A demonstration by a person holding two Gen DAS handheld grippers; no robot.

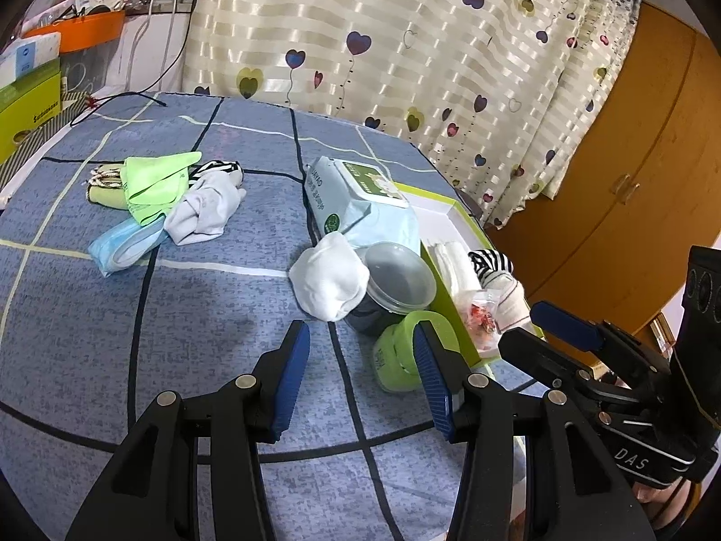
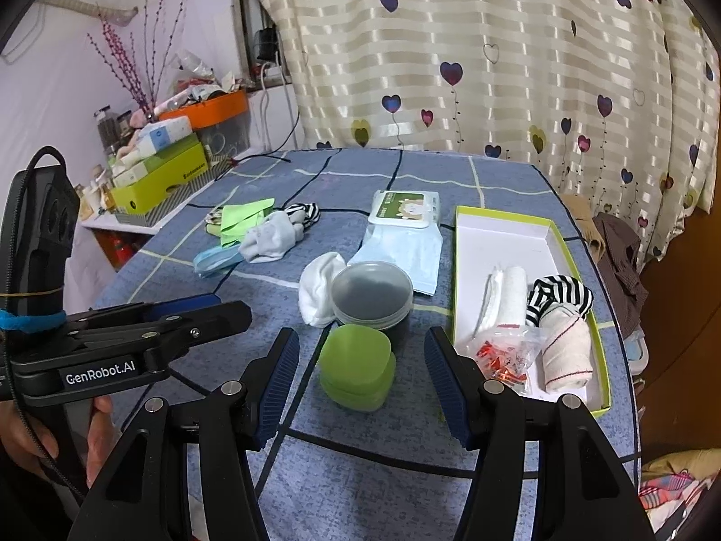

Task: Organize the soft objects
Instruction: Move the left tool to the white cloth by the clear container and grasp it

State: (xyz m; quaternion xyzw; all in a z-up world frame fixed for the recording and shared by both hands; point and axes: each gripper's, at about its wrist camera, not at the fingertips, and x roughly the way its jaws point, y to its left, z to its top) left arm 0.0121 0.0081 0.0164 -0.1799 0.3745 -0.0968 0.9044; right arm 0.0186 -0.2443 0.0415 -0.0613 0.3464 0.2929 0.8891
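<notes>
Both grippers, left [image 1: 362, 376] and right [image 2: 360, 381], gaped wide and empty above the blue checked cloth [image 2: 360, 473]. The balled white sock [image 2: 319, 288] lay beside the lime-rimmed white tray [image 2: 504, 234], which held a rolled white cloth [image 2: 565, 356], its length running front-to-back, and a striped sock [image 2: 559, 295].

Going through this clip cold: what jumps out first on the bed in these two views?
The green-rimmed tray at the right edge of the blue checked bedspread, holding a striped sock bundle and rolled cloths. Next, the white sock ball against a clear-lidded tub, with a lime green jar just ahead of the open right gripper. A loose heap of socks lies farther left.
</notes>
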